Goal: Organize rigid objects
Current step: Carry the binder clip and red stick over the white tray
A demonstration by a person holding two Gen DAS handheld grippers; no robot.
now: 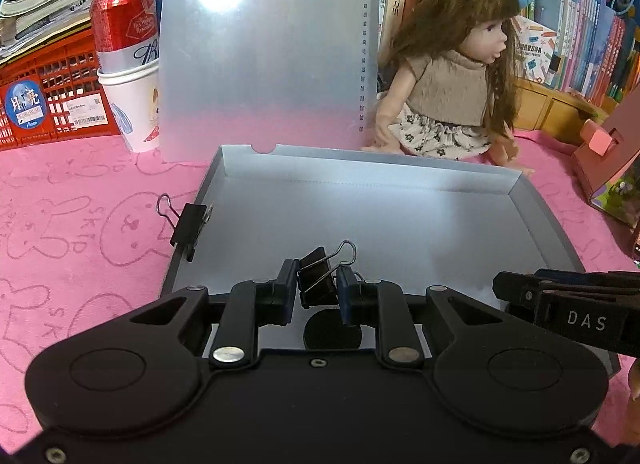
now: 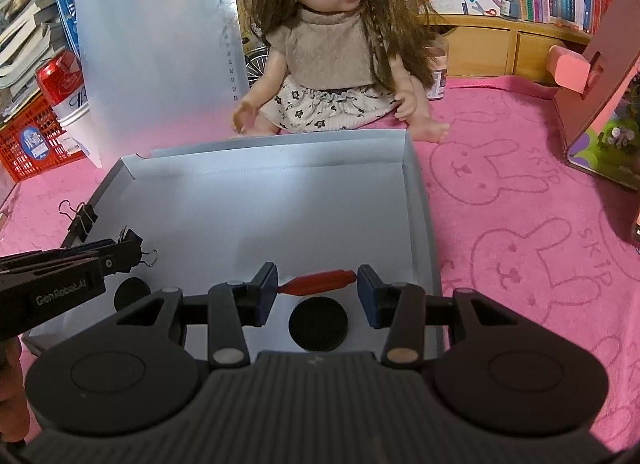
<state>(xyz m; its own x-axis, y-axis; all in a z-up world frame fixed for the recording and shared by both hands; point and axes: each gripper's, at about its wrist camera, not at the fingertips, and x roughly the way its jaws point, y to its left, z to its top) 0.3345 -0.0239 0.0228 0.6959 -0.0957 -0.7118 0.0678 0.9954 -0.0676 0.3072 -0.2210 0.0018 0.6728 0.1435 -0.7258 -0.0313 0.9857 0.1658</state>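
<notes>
1. The left gripper [image 1: 317, 284] pinches a binder clip [image 1: 318, 278] in its jaws, over the tray's [image 1: 400, 219] near edge.
2. The right gripper [image 2: 317, 290] has its jaws spread (nothing held); the red peg [image 2: 320, 282] lies crosswise between them, in the tray.
3. Farther left, a second clip [image 1: 188, 225] grips the tray rim.

We saw even, fairly dim indoor light with a pink cast. Glare bloomed on the translucent plastic sheet [image 1: 264, 43] ahead of the left gripper. Fisheye distortion bent the books [image 1: 580, 23] at the edges; focus stayed sharp.
</notes>
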